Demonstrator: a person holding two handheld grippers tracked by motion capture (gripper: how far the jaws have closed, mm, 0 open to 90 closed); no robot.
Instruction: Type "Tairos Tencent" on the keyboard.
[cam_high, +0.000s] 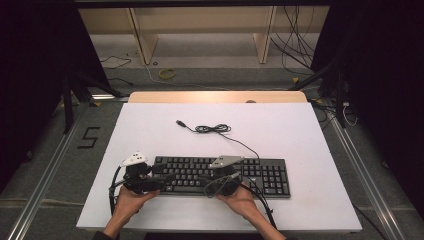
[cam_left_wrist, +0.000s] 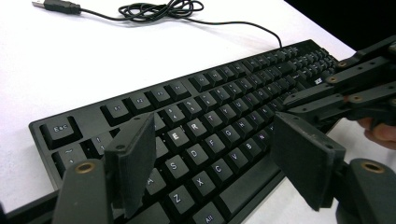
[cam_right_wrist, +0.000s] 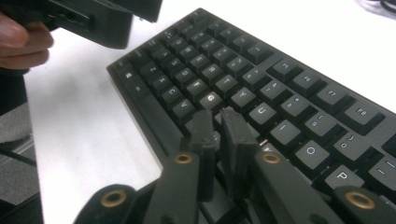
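Keyboard (cam_high: 220, 175), black, lies flat near the front edge of the white tabletop (cam_high: 300, 130), its cable (cam_high: 212, 129) coiled behind it and ending in a loose plug. Left tool (cam_left_wrist: 212, 161) hovers over the keyboard's left end, jaws spread with nothing between them. Right tool (cam_right_wrist: 219, 126) hangs over the middle keys, jaws nearly pressed together, gripping nothing.

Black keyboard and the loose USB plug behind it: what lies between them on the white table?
The high view shows bare white tabletop and the bundled black cable between black keyboard and USB plug.
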